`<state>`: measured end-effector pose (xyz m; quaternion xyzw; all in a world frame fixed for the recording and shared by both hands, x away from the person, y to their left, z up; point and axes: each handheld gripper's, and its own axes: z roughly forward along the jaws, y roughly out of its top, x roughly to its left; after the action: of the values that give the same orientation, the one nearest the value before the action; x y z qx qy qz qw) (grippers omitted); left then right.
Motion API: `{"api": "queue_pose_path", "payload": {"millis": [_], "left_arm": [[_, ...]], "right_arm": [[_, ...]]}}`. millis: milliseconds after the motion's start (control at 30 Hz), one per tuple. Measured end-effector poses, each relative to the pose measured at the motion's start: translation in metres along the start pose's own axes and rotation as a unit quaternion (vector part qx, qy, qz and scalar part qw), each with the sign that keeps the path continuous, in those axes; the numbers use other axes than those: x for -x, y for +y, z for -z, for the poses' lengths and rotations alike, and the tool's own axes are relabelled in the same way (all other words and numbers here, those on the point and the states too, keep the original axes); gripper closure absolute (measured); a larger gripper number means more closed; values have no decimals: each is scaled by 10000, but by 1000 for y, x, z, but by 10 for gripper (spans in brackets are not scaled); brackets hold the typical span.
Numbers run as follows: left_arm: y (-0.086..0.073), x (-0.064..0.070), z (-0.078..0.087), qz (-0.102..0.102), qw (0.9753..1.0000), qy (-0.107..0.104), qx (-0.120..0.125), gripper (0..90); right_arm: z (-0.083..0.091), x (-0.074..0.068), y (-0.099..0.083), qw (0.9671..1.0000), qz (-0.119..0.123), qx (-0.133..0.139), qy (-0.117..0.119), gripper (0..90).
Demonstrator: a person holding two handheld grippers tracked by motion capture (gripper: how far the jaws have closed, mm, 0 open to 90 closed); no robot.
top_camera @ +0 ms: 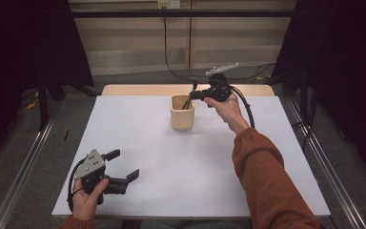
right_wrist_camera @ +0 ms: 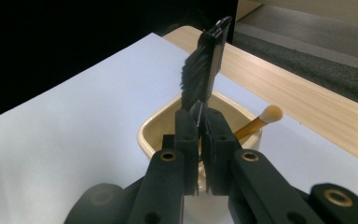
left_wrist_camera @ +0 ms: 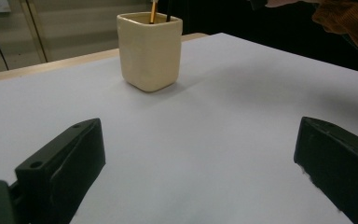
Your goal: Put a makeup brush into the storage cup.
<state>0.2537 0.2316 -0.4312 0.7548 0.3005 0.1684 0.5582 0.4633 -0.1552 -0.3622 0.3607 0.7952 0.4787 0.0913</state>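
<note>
White sheet [top_camera: 181, 162] on wooden table [top_camera: 138, 89], dark curtains [top_camera: 28, 43] around.

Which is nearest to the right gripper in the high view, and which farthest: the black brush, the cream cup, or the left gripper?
1. Black brush: clamped in the right gripper, above the cup.
2. Cream cup: just below and left of the jaws.
3. Left gripper: far off at the near left corner, jaws open.

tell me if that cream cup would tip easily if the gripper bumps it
Probably not easily: the cream cup is squat, squarish and flat-based on the white sheet. It looks thick-walled, perhaps ceramic, so fairly heavy and chippable. The black brush held by the right gripper could lever its rim.
</note>
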Motion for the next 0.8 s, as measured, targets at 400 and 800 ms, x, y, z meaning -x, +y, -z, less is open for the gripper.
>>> {"api": "queue_pose_path", "payload": {"millis": [400,800], "left_arm": [[-1,-1,0,68,10000,3,-4,18],[0,-1,-2,28,10000,51,-31,20]], "right_arm": [[2,3,-7,9999,-146,14,5,851],[7,7,-14,9995,-242,154,-129,731]]}}
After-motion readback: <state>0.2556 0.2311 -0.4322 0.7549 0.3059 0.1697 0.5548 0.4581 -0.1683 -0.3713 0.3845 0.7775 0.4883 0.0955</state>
